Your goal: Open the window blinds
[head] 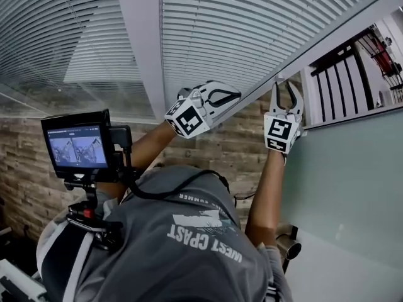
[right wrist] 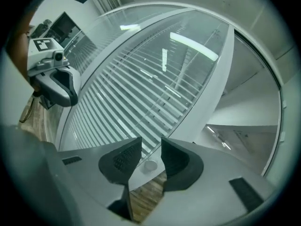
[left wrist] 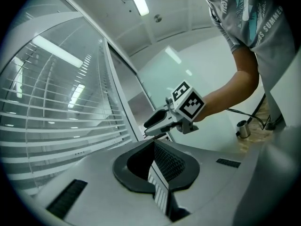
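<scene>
White slatted blinds (head: 252, 17) hang behind glass, split by a white upright frame bar (head: 141, 43); the slats lie nearly flat. My right gripper (head: 283, 85) is open, its jaws either side of a small white round knob (right wrist: 149, 165) on the frame rail (head: 327, 39). The right gripper view shows the slats (right wrist: 141, 88) just beyond that knob. To the left, my left gripper (head: 238, 95) is shut against the same rail, and I see nothing between its pads (left wrist: 164, 161). The left gripper view shows the right gripper (left wrist: 149, 126) close ahead beside the blinds (left wrist: 56, 121).
A small monitor rig (head: 79, 146) hangs at the person's chest. A wood-look plank surface (head: 38, 156) lies beneath the window. A frosted glass panel (head: 352, 187) fills the right side, with black railings (head: 343, 74) behind it and a metal cylinder (head: 288, 247) low down.
</scene>
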Action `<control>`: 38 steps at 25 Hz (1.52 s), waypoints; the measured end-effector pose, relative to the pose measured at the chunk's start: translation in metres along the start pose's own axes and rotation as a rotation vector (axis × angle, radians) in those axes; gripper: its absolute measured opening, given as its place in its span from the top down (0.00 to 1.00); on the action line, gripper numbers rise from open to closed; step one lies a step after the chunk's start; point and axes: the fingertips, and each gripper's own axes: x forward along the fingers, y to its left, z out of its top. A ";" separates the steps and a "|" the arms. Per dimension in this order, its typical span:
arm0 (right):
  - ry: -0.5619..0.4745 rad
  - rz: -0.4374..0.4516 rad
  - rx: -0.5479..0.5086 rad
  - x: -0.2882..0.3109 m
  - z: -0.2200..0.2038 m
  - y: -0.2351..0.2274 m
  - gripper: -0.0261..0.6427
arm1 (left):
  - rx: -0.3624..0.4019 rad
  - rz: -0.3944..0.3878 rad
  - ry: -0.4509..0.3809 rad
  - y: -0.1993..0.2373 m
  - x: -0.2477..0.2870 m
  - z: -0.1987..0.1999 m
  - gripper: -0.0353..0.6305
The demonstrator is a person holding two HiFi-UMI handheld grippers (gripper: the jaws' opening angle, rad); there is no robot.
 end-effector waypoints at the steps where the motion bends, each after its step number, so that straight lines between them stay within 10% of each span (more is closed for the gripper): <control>1: 0.035 -0.013 -0.017 -0.001 -0.007 -0.002 0.83 | -0.001 -0.010 -0.003 -0.003 0.001 0.001 0.94; 11: 0.278 -0.116 -0.323 0.008 -0.052 -0.009 0.80 | 0.013 -0.028 -0.019 -0.004 0.003 0.006 0.94; 19: 0.238 -0.136 -0.287 0.020 -0.049 -0.007 0.80 | 0.008 -0.016 0.005 -0.004 -0.002 -0.004 0.94; 24: 0.159 -0.111 0.061 0.018 -0.046 -0.012 0.80 | 0.002 -0.003 0.007 -0.001 -0.003 -0.006 0.94; 35: -0.187 0.088 1.607 0.013 -0.063 -0.036 0.80 | -0.002 -0.007 -0.004 -0.001 0.000 -0.001 0.94; 38: -0.183 0.122 1.572 0.012 -0.063 -0.035 0.80 | -0.003 -0.008 -0.005 0.000 0.000 -0.001 0.94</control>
